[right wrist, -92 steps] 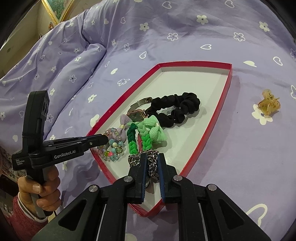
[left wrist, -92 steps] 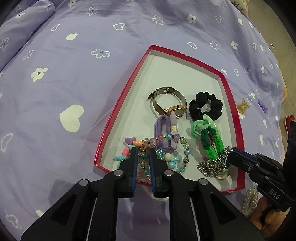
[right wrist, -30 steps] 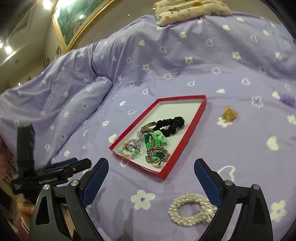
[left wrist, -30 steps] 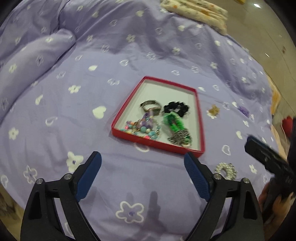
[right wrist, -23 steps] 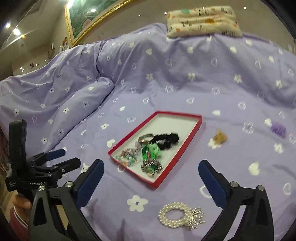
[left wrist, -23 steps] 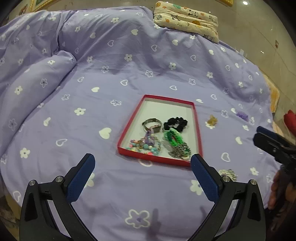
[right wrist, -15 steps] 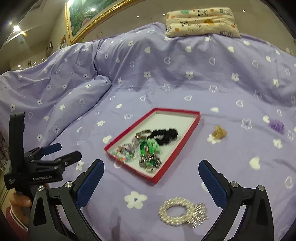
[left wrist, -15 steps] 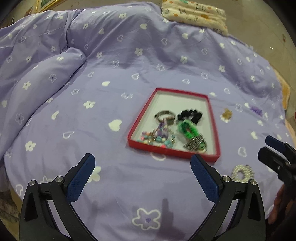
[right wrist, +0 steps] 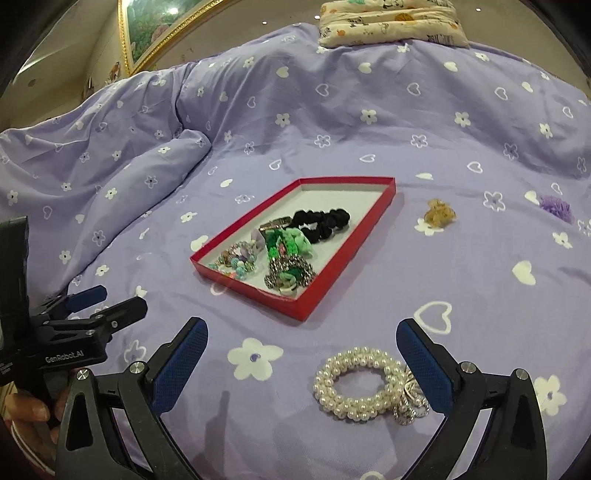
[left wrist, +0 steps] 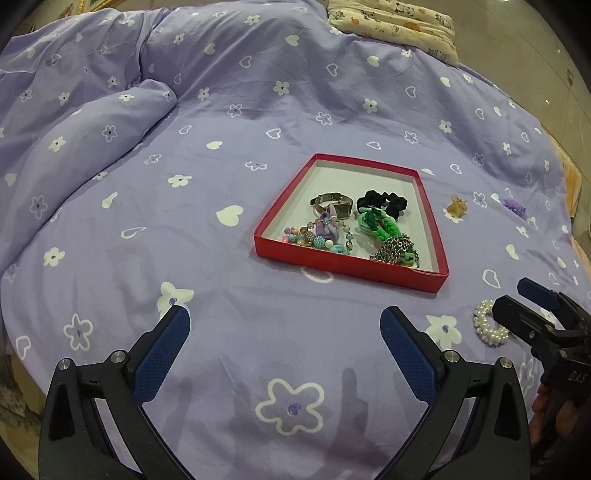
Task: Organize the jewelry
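A red tray [left wrist: 343,265] [right wrist: 351,269] lies on the purple bedspread. It holds a watch [left wrist: 334,205], a black scrunchie [left wrist: 384,201] [right wrist: 325,221], a green braided band [left wrist: 380,229] [right wrist: 288,240], a silver chain [left wrist: 395,249] [right wrist: 290,273] and beaded bracelets [left wrist: 317,240] [right wrist: 236,260]. A pearl bracelet [right wrist: 360,384] [left wrist: 487,325] lies on the bed between my right gripper's fingers. An amber hair claw [right wrist: 439,216] [left wrist: 457,205] and a purple scrunchie [right wrist: 554,206] [left wrist: 515,206] lie right of the tray. My left gripper [left wrist: 284,347] and right gripper [right wrist: 301,358] are open and empty, well back from the tray.
A folded ridge of duvet [left wrist: 92,122] rises at the left. A patterned pillow [left wrist: 395,22] [right wrist: 391,22] lies at the bed's far end. A gold-framed picture [right wrist: 155,33] hangs at the back left. The bed's edge and floor [left wrist: 569,184] are at the right.
Both grippers opened, let go of the jewellery in the tray and pulled back and up. In the last second the views shifted only a little; the pearl bracelet now lies between the right fingers.
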`<control>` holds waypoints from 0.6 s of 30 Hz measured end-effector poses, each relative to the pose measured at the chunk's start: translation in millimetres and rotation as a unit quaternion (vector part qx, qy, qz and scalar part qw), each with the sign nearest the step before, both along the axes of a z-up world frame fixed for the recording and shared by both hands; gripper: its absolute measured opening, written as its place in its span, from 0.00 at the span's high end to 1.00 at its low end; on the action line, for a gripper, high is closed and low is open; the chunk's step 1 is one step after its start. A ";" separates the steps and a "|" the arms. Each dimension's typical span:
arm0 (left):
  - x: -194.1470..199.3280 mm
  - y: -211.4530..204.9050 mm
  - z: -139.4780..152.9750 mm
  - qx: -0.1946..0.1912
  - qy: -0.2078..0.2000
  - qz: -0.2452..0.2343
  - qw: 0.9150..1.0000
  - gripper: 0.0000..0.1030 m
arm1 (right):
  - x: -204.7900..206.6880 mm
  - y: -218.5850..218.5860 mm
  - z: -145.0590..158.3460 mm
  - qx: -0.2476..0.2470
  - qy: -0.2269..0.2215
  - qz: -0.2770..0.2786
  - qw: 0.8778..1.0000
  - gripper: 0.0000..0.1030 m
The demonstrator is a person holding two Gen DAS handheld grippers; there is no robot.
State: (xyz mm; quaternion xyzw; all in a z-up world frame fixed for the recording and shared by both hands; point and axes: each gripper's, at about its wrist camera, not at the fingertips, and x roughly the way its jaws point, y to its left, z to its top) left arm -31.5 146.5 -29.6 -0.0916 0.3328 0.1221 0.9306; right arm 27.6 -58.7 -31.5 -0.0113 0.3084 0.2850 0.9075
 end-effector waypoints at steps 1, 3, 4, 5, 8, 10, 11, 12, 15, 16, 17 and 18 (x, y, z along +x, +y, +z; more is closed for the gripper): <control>-1.9 -0.9 0.3 0.003 -0.005 0.002 1.000 0.00 | -0.7 0.0 -1.0 0.000 -0.001 0.000 1.000 0.00; -5.4 -1.5 1.8 0.005 -0.015 0.005 1.000 0.00 | -3.5 0.1 -2.3 0.002 -0.007 0.002 1.000 0.00; -7.0 -1.5 3.1 0.005 -0.020 0.006 1.000 0.00 | -5.0 0.0 -2.5 0.004 -0.011 0.003 1.000 0.00; -8.9 -1.8 4.5 0.006 -0.026 0.006 1.000 0.00 | -7.3 -0.6 -2.1 0.008 -0.017 0.003 1.000 0.00; -12.6 -3.6 8.8 0.013 -0.040 0.007 0.999 0.00 | -12.1 -1.7 -0.2 0.018 -0.033 0.005 0.999 0.00; -14.2 -5.7 11.2 0.017 -0.047 0.005 0.999 0.00 | -14.4 -2.5 1.4 0.023 -0.043 0.006 0.999 0.00; -13.8 -7.0 11.7 0.018 -0.047 0.004 0.999 0.00 | -15.0 -2.7 2.0 0.024 -0.046 0.006 0.999 0.00; -13.2 -8.1 11.9 0.020 -0.046 0.002 0.999 0.00 | -15.0 -2.7 2.4 0.024 -0.047 0.006 0.999 0.00; -12.4 -11.4 12.2 0.024 -0.043 0.002 0.999 0.00 | -12.7 -3.8 1.3 0.024 -0.043 0.004 0.999 0.00; -12.1 -12.0 12.3 0.024 -0.043 0.001 0.999 0.00 | -11.9 -4.6 0.9 0.026 -0.041 0.003 0.999 0.00; -11.7 -12.6 12.1 0.025 -0.042 0.001 0.999 0.00 | -11.4 -4.9 0.5 0.026 -0.040 0.002 0.999 0.00; -11.7 -12.9 11.8 0.025 -0.040 0.002 0.999 0.00 | -10.9 -5.6 -0.1 0.027 -0.039 0.000 0.999 0.00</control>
